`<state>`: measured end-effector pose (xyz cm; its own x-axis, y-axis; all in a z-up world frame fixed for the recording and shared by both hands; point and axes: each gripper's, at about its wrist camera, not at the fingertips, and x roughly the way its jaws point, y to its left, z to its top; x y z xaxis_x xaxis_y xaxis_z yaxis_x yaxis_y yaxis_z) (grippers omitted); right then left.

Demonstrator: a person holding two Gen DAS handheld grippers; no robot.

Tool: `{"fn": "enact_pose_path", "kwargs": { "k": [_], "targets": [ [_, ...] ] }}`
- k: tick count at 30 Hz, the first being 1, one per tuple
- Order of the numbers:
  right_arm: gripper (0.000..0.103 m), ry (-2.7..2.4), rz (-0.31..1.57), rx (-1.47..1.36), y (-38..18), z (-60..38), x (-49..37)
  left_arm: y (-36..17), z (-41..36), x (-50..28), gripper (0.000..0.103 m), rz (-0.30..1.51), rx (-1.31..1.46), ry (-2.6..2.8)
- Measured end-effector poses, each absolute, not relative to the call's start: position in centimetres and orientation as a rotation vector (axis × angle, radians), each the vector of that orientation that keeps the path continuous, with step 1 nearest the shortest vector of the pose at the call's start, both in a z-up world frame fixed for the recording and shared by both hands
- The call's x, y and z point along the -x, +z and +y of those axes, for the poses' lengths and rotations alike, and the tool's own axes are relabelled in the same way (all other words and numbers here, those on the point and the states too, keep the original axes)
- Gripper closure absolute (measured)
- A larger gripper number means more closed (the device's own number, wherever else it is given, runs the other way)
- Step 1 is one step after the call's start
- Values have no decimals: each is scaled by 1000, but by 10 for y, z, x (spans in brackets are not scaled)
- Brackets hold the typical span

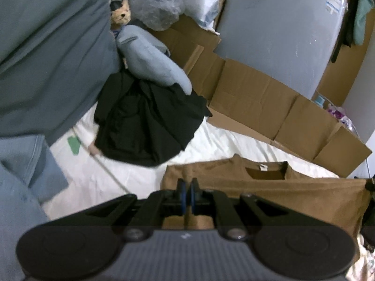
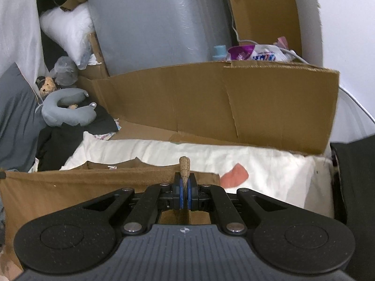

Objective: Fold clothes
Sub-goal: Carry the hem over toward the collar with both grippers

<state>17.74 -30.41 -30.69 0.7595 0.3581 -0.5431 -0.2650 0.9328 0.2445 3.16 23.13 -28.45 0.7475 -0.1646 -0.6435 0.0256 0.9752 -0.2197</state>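
Brown T-shirt (image 1: 293,194) was held up by its edge above the white sheet, fabric stretched taut between two pinched corners. Neck opening with a white label faced up at the far side. A small peak of cloth (image 2: 184,164) stood above one pinch.

A grey neck pillow (image 2: 68,113) lies beside flattened cardboard (image 2: 211,103), near a small teddy bear (image 1: 120,16).
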Motion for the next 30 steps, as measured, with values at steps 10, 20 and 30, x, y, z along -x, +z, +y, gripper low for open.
{"fn": "enact_pose_path", "kwargs": {
  "k": [10,20,30],
  "targets": [
    [101,349,617,-115,-307,-295,-214,-289,234,-66,98,733,199,-105],
    [101,332,648,-90,-331,-293,-266,-313,225,-124,98,803,97,-159],
    [101,325,707,-69,-361,-278,-309,-330,226,-170,98,838,49,-153]
  ]
}}
